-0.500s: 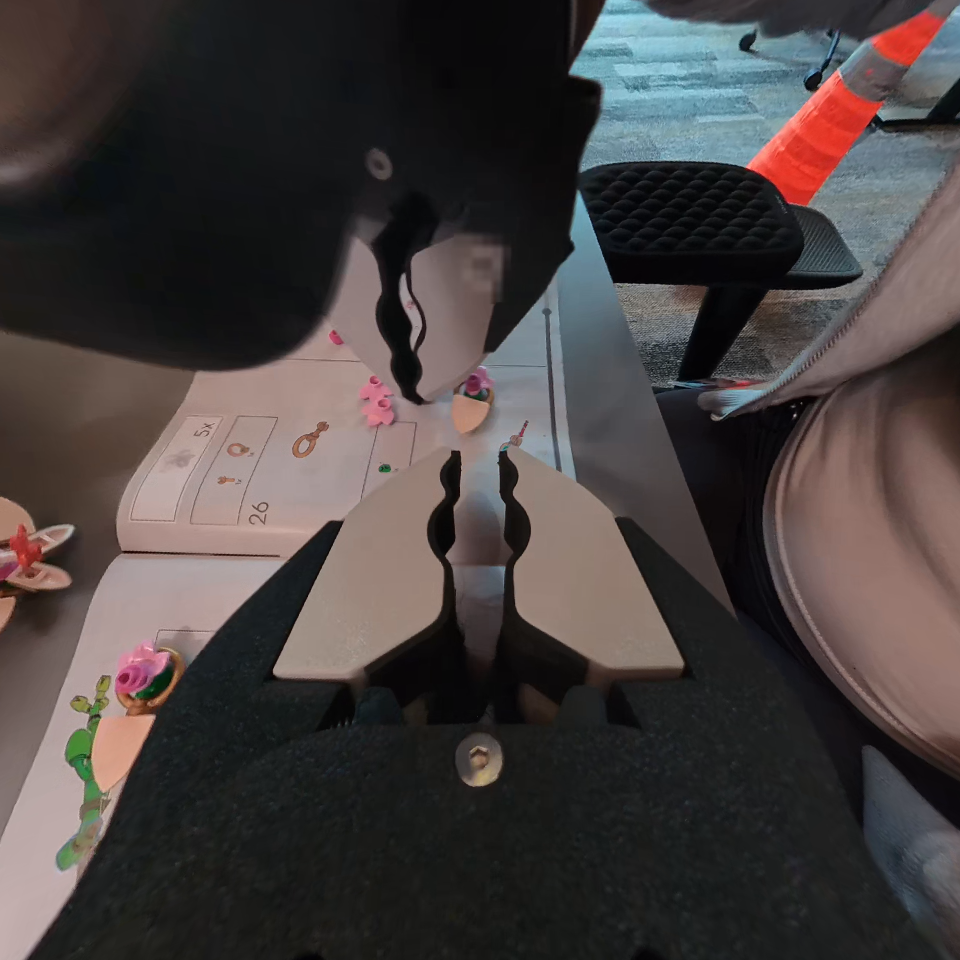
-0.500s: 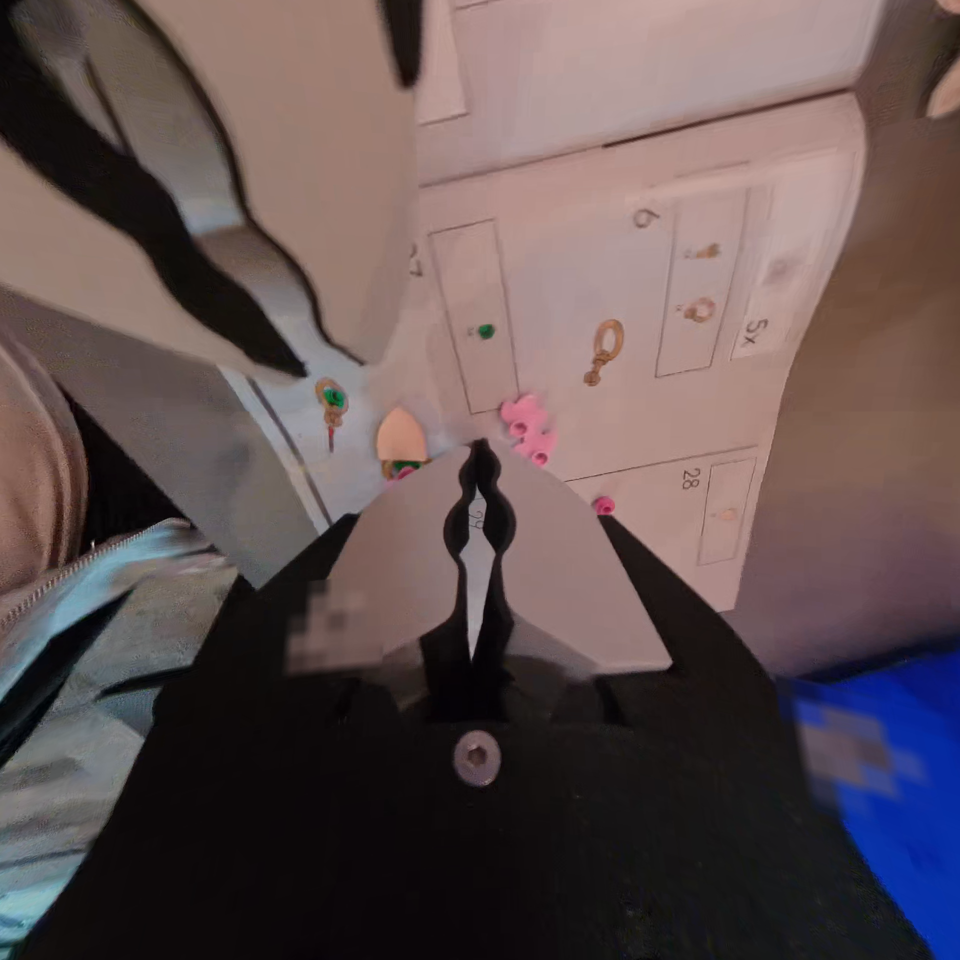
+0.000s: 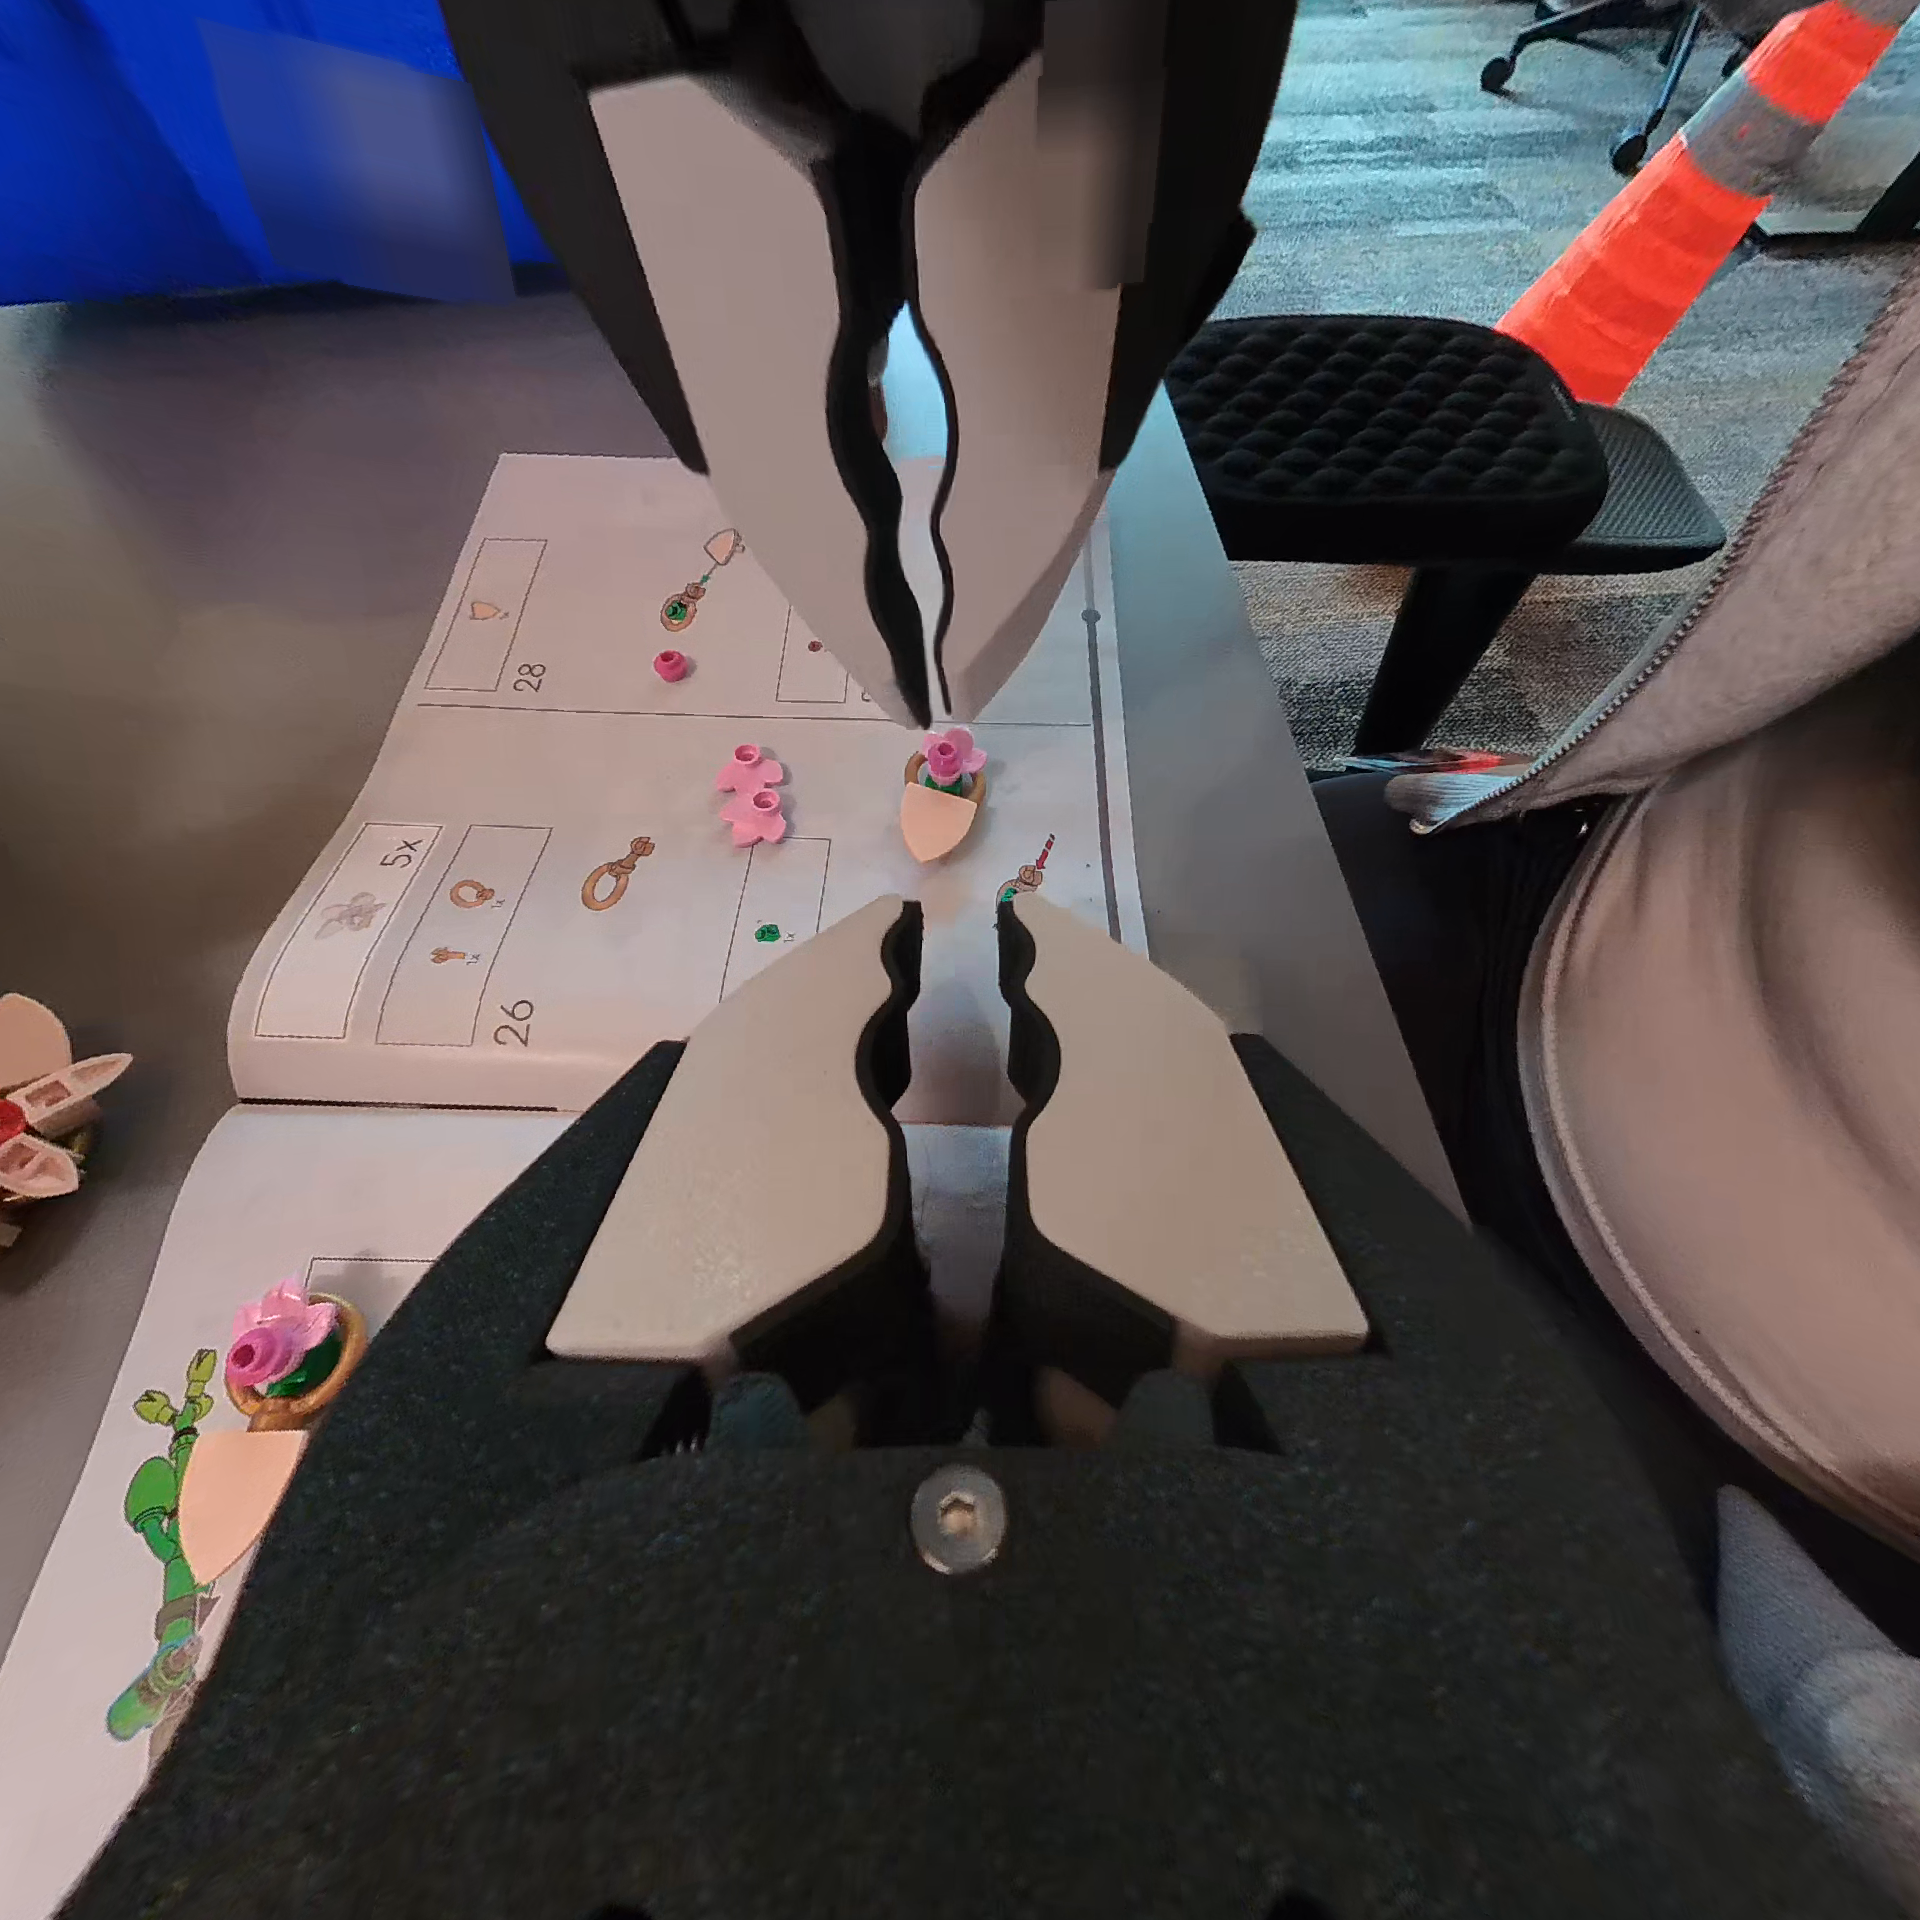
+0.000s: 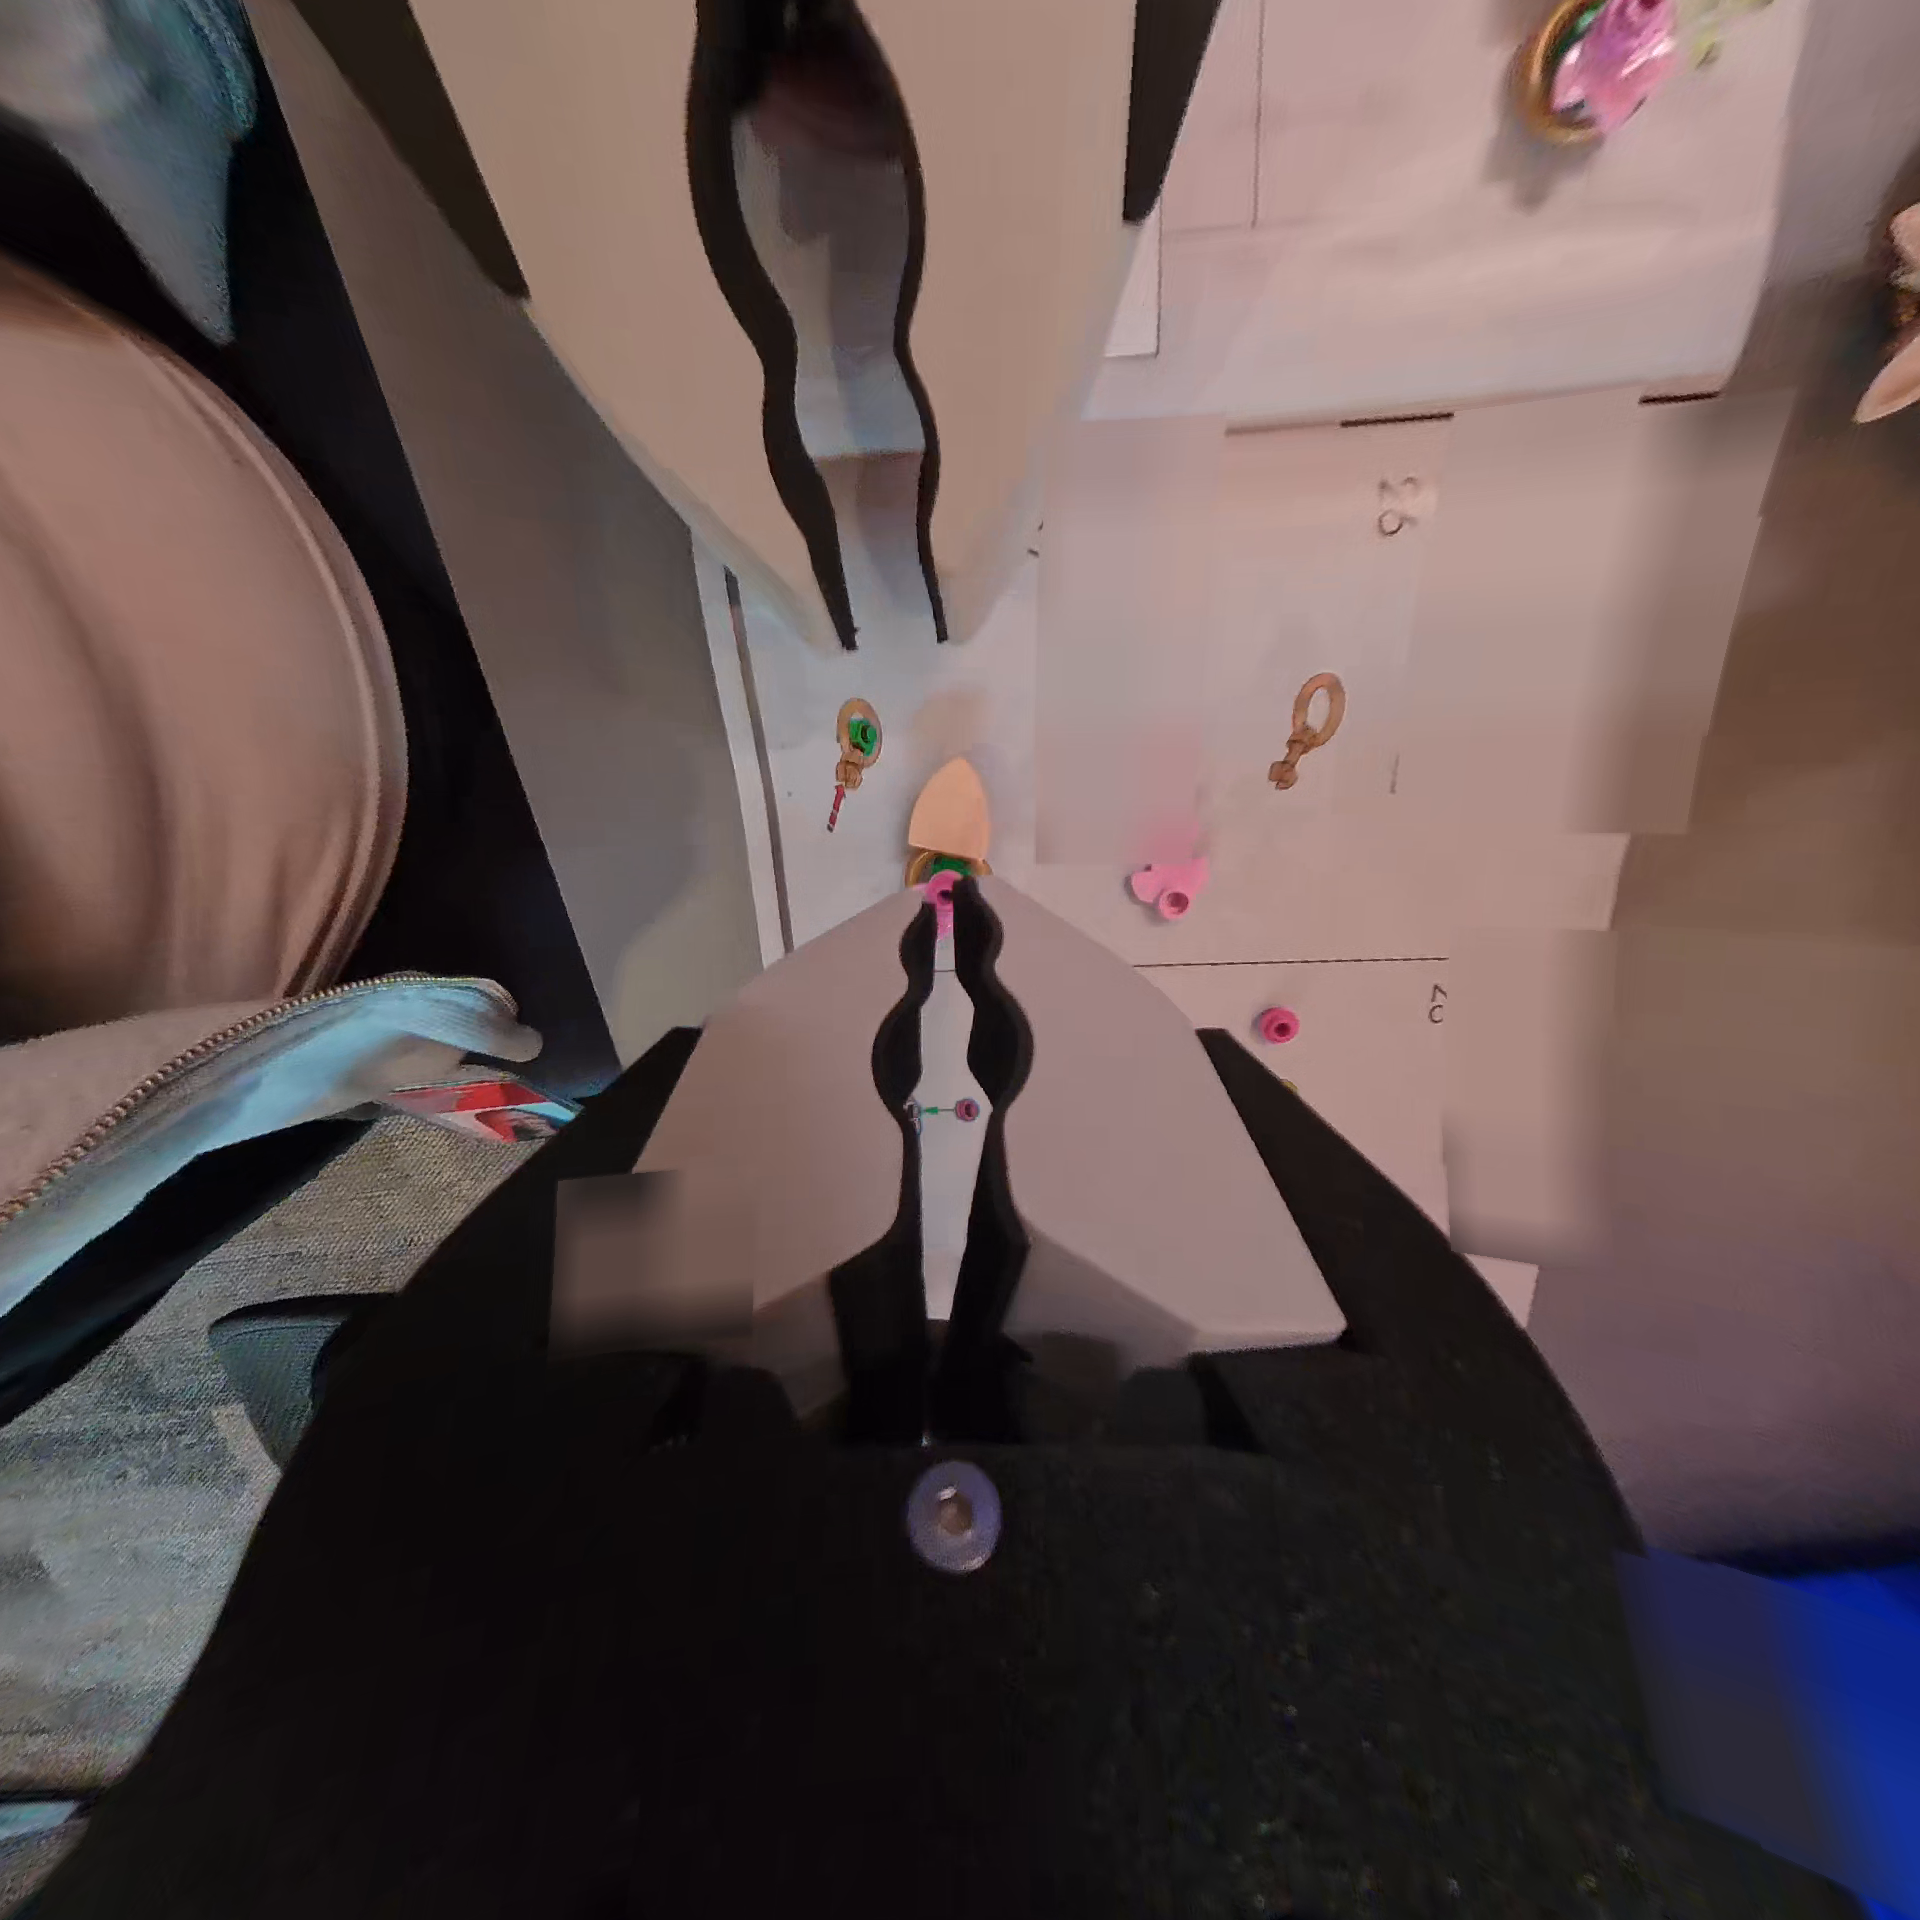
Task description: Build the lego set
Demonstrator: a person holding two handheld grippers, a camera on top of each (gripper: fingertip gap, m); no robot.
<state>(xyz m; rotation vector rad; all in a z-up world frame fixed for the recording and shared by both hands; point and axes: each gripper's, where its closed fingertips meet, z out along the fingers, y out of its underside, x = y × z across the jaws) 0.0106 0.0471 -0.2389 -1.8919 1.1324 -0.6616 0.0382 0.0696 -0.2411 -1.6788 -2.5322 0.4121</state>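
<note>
The left gripper (image 3: 956, 909) is hovering low over an open instruction booklet (image 3: 623, 790) lying on the grey tabletop (image 3: 208, 540). Its jaws are standing slightly apart with nothing between them; only the printed page is showing through the gap.

The right gripper (image 3: 932, 717) is reaching in from the opposite side, tips pointing down. Its jaws are nearly clenched. In the right wrist view the tips (image 4: 971, 902) are sitting at the pink flower (image 4: 941, 894) that tops a small brick assembly; whether the pads are pressing on the flower cannot be told.

The assembly (image 3: 940, 795) is resting on the booklet between the two grippers. It is made of a tan ring, a green piece, the pink flower and a peach pointed petal (image 3: 935, 826). The petal tip is pointing toward the left gripper.

Nearby on the same page:
- Two pale pink flower pieces (image 3: 750, 795) are lying side by side, left of the assembly.
- One small dark pink stud (image 3: 671, 665) is lying farther away.

A second flower assembly (image 3: 281, 1351) is lying on the near page, and a larger petal cluster (image 3: 42, 1112) is sitting at the tabletop's left edge.

A person in a beige top (image 3: 1714, 1091) is sitting at the right. A black chair (image 3: 1382, 426) and an orange cone (image 3: 1662, 239) are standing beyond the tabletop.
</note>
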